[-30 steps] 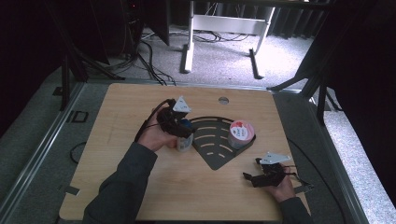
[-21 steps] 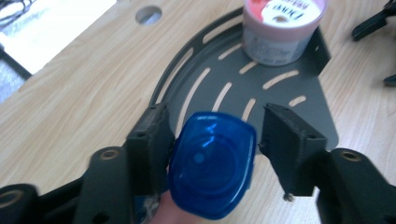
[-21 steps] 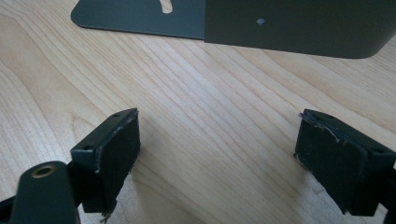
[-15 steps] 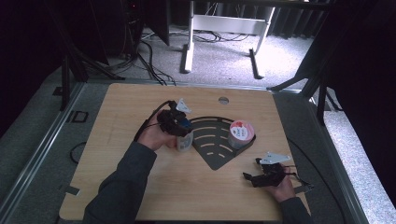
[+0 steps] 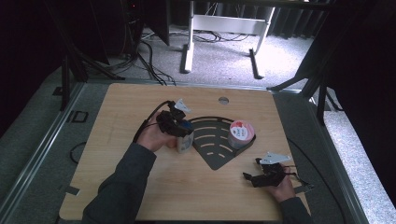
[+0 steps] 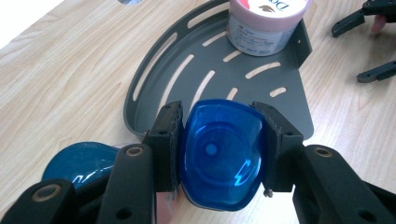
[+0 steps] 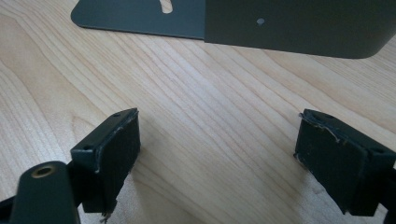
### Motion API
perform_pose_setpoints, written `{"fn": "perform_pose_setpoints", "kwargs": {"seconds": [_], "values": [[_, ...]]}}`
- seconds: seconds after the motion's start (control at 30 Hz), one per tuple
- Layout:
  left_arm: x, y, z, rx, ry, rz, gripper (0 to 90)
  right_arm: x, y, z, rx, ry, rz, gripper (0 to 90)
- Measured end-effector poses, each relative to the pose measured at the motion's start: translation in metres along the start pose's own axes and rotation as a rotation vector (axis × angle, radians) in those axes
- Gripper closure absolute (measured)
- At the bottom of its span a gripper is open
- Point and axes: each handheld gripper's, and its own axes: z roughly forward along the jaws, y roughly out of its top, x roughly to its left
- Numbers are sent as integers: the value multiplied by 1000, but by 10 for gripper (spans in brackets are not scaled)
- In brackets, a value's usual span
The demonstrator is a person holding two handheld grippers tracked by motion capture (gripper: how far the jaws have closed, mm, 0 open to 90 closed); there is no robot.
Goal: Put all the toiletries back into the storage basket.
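A bottle with a glossy blue cap (image 6: 219, 158) stands on the wooden table at the left edge of the dark grey fan-shaped tray (image 6: 280, 107). My left gripper (image 6: 219, 135) has just been closing, and its pads now press both sides of the cap. From above, the left gripper (image 5: 180, 127) covers the top of the pale bottle (image 5: 186, 143). A pink-lidded white jar (image 5: 241, 133) sits in the tray's (image 5: 215, 156) right corner. My right gripper (image 5: 251, 178) rests low on the table near the front right. Its fingers (image 7: 112, 154) stand wide apart over bare wood.
A raised wall of the tray (image 7: 299, 28) lies just beyond the right gripper (image 7: 217, 154). A second blue rounded shape (image 6: 79, 161) shows behind the left jaw. The table has a small round hole (image 5: 223, 100) near its far edge. Floor cables and desk legs lie beyond.
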Motion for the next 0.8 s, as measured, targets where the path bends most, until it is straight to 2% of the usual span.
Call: {"fn": "perform_pose_setpoints", "kwargs": {"seconds": [0.17, 0.27, 0.57, 0.7, 0.8], "values": [[-1, -1, 0, 5, -34, -8, 565, 0, 0, 0, 0, 0, 0, 138], [-6, 0, -1, 16, -52, 13, 564, 0, 0, 0, 0, 0, -1, 138], [-6, 1, 2, 28, -37, 28, 534, 0, 0, 0, 0, 0, -1, 138], [-6, 1, 6, 50, -33, 38, 494, 0, 0, 0, 0, 0, -1, 138], [-7, 1, 10, 74, -27, 61, 480, 0, 0, 0, 0, 1, -1, 137]]}}
